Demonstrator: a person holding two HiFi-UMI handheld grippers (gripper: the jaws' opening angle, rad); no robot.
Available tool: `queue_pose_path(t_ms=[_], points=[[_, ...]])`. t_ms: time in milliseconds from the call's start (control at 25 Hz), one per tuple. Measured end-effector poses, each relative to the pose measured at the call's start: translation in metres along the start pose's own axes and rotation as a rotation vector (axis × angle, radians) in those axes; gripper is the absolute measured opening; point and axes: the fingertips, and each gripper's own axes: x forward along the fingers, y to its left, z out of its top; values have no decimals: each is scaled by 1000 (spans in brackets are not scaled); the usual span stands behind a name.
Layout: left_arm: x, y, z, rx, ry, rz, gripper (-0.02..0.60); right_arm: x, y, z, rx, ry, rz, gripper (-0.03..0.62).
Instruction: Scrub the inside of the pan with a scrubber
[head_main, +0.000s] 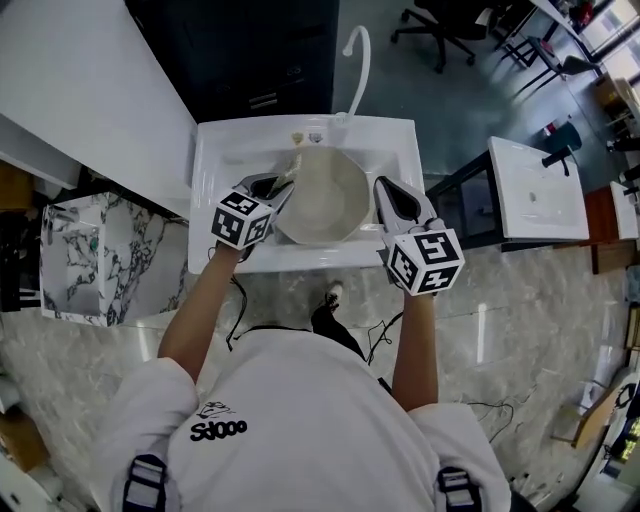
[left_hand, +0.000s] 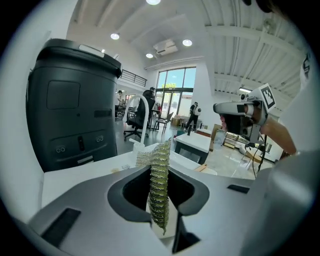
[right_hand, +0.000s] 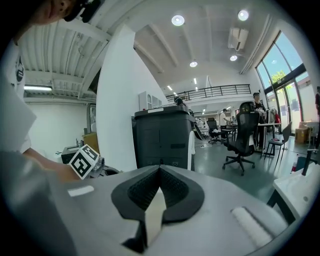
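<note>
A pale beige pan sits in the white sink, its inside facing up. My left gripper is at the pan's left rim, shut on a silvery mesh scrubber that stands up between the jaws of the left gripper. My right gripper is at the pan's right side. In the right gripper view, the right gripper is shut on a thin beige edge, the pan's rim. The pan's handle is hidden.
A curved white faucet rises behind the sink. A dark cabinet stands at the back, a marble block to the left, and a second white basin to the right. Office chairs stand farther off.
</note>
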Motion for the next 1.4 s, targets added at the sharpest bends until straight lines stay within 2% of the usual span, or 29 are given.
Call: queue_pose_path(t_ms=[120,520,680,800,1080,1200,1400], points=[[24,7,-6,-35,27,20,72,10,-18,-4,6,8,22,9],[97,36,-34,-195,103,182,71,37,-47,-20,29,59,126,9],[118,48,-51,-252,138,218,71,46,-47,-28,47,82,131,9],[129,53,-65,-276,166,213,71,52,-49,-34,67,96,107,9],[145,48,-76,-58,259,134,71,54,-47,-51,105,137,48,9],[154,41,-75,65,293,97,71,54,-46,-58,118,150,29,9],[164,38,-83,174,340,80,71,53,-46,-65,121,170,6,9]])
